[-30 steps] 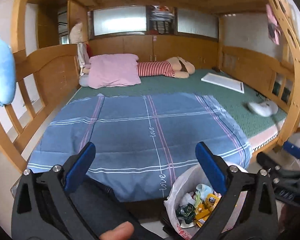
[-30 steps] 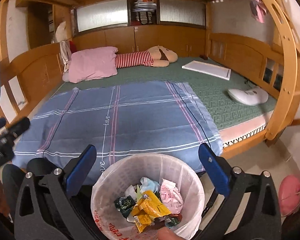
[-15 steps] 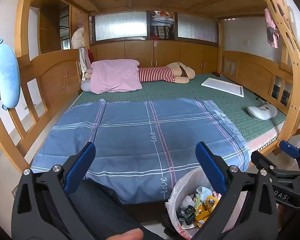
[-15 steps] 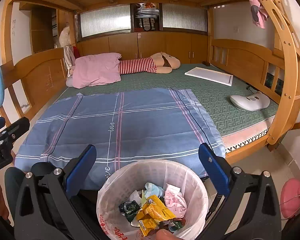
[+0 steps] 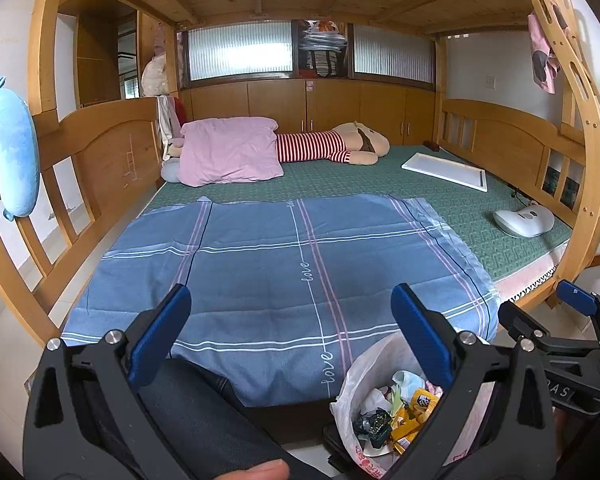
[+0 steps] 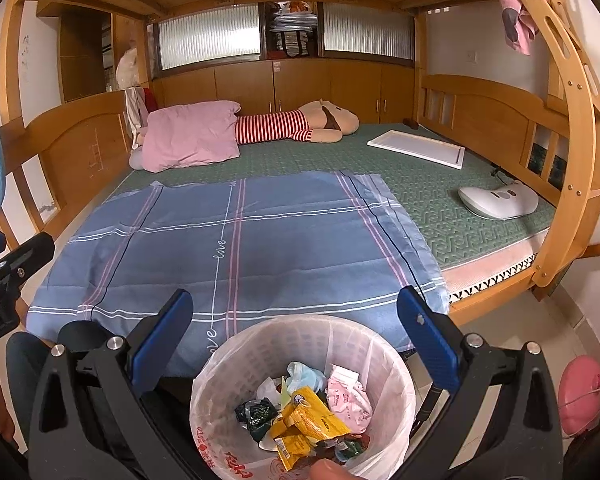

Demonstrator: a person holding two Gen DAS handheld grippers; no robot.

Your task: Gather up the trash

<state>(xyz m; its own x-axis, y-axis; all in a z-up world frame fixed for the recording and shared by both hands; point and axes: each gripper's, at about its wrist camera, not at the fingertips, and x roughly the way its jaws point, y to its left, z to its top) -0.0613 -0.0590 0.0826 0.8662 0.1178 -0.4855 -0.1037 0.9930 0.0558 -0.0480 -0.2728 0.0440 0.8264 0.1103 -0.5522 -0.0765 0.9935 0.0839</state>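
A white bin lined with a plastic bag [image 6: 252, 344] stands on the floor at the foot of the bed, directly below my right gripper [image 6: 292, 310]. Inside lie crumpled wrappers: yellow [image 6: 304, 420], pink [image 6: 346, 396], dark green [image 6: 256, 412] and pale blue [image 6: 306, 374]. The right gripper is open with nothing between its blue pads. In the left wrist view the same bin [image 5: 360, 376] sits at the lower right, partly behind that gripper's right finger. My left gripper [image 5: 290, 314] is open and empty, held over the edge of the blue plaid sheet [image 5: 284, 264].
The bed has a green mat [image 6: 440, 184], a pink pillow [image 6: 188, 136], a striped plush toy [image 6: 300, 122], a white board [image 6: 416, 146] and a white device [image 6: 496, 200]. Wooden bed rails and a ladder [image 6: 572, 160] frame it. The person's dark-clothed leg [image 5: 196, 408] is below the left gripper.
Both cameras have tilted up and drawn back slightly, so the bed and bin appear lower in view. Both grippers stay open; the bin's contents are unchanged.
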